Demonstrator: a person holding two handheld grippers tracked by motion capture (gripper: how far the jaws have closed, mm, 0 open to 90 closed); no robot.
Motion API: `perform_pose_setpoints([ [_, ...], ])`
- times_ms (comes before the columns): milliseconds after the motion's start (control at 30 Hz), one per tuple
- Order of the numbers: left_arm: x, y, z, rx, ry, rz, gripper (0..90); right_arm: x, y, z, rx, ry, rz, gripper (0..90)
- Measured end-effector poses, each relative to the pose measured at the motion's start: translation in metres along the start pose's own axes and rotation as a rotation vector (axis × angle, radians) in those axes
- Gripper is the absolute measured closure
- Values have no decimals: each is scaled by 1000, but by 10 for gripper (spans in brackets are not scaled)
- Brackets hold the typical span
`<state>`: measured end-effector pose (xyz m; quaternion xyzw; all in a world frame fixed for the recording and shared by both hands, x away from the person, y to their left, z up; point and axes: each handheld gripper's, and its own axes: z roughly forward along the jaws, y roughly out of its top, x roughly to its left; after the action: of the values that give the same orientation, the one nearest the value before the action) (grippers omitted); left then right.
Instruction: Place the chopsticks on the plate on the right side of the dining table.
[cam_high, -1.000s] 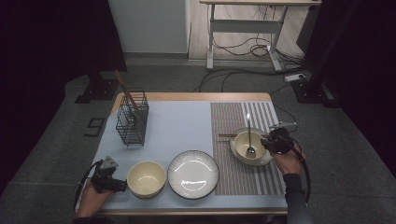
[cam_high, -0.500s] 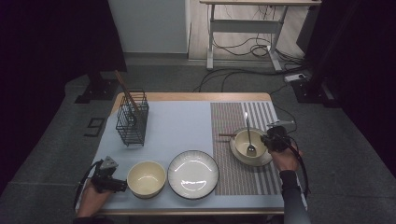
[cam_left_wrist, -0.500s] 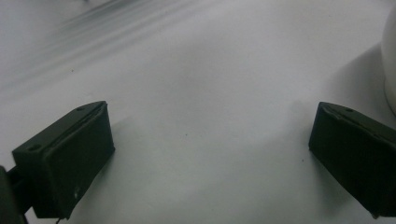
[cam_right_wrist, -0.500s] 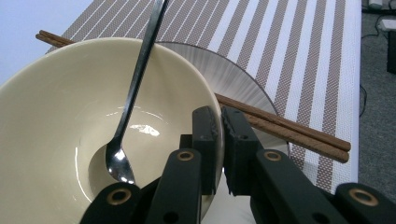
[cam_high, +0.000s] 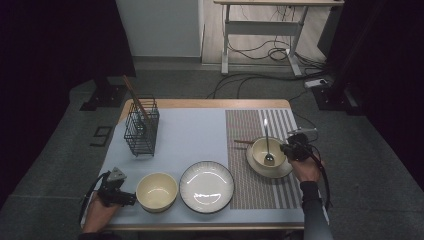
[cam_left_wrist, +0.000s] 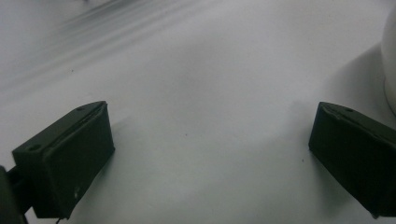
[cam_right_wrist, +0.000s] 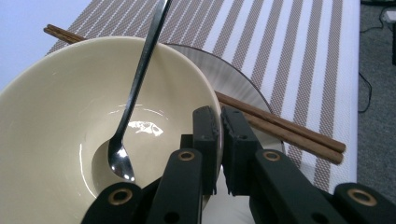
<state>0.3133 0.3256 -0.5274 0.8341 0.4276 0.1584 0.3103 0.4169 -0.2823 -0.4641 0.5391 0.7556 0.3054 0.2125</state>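
R gripper (cam_right_wrist: 219, 140) jaws now apparently tight on bowl (cam_right_wrist: 70, 116) rim.

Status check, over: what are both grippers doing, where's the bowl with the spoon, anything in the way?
Right gripper just closed, clamped on rim of cream ceramic bowl. Left gripper open, holding nothing. Steel spoon inside bowl, bowl on plate. Brown chopsticks lie close behind.

A wire basket (cam_high: 141, 131) stands behind an empty plate (cam_high: 207, 186).

A lab: black curtains (cam_high: 50, 50), floor cables (cam_high: 260, 75), a height-adjustable desk (cam_high: 260, 30).
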Motion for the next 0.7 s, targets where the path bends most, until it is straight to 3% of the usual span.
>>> perform_pose_setpoints([
  [533,0,0,0,0,0,0,0,-27,-13,-12,5,-43,63,846],
  [700,0,0,0,0,0,0,0,-29,-12,-10,3,-52,63,845],
])
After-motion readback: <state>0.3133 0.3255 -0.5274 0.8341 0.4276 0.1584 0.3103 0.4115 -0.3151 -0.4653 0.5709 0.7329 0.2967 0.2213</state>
